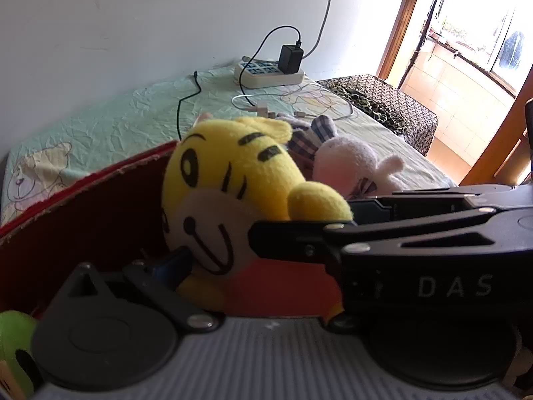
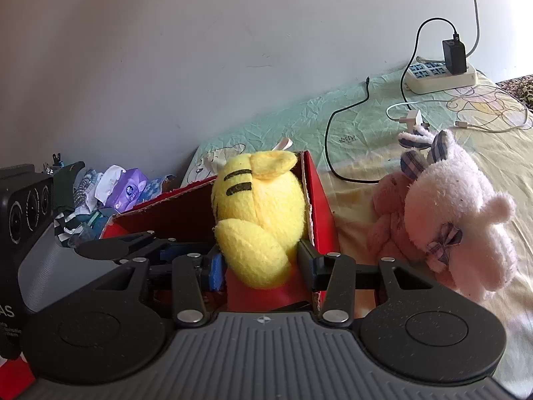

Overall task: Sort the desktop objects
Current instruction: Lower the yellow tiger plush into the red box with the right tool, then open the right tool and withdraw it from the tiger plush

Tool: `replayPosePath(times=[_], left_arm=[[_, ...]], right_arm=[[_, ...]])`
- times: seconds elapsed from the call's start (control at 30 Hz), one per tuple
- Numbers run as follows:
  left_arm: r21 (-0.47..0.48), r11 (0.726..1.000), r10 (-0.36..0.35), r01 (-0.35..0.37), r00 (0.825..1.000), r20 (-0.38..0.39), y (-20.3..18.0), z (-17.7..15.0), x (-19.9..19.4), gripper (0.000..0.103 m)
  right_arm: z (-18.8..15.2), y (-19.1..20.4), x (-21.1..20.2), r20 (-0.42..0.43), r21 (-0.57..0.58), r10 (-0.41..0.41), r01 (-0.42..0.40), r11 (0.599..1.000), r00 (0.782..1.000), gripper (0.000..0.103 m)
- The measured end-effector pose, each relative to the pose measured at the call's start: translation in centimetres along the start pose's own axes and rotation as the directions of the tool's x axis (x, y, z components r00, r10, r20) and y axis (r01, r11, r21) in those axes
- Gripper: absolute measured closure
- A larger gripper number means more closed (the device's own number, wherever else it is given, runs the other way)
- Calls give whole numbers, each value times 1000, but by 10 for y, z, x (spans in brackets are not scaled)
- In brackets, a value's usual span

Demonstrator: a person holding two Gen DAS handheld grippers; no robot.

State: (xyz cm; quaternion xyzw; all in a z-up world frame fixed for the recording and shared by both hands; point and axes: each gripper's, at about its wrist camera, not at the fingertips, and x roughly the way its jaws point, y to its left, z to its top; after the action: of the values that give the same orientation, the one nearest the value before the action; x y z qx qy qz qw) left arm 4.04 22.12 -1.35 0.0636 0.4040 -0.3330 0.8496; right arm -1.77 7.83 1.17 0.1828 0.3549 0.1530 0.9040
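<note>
Right hand-held gripper (image 2: pixel 258 266): lower centre, fingers closed on the yellow plush cat (image 2: pixel 260 213).
Left hand-held gripper (image 1: pixel 220 246): lower middle, closed on the same toy.
Cat: over the red box (image 2: pixel 319 200), mid-frame.
Handling: looked light, soft, squashy; best pinched at the body.
Pink rabbit (image 2: pixel 456 210): right, on the bed.
</note>
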Motion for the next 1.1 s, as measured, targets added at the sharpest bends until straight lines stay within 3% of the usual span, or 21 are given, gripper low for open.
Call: replayPosePath(times=[0.2,0.7,0.87,1.1], left_arm=[[-19,1000,-7,7,1000,-3,4,1,1,1],[27,999,21,-21,1000,3,-3,0,0,0],[66,996,62,-63,998,19,-13,-4,-4,1],[14,997,81,-82,996,47,-27,-16,-23,2]], right_arm=[[-4,-11,-8,-14,89,57,-55,994,998,56],[-15,-19,-14,45,112,98,-103,988,994,59],[-21,-22,-21,59,118,121,-127,985,991,59],[-32,-31,-43,102,133,188,-201,971,977,52]])
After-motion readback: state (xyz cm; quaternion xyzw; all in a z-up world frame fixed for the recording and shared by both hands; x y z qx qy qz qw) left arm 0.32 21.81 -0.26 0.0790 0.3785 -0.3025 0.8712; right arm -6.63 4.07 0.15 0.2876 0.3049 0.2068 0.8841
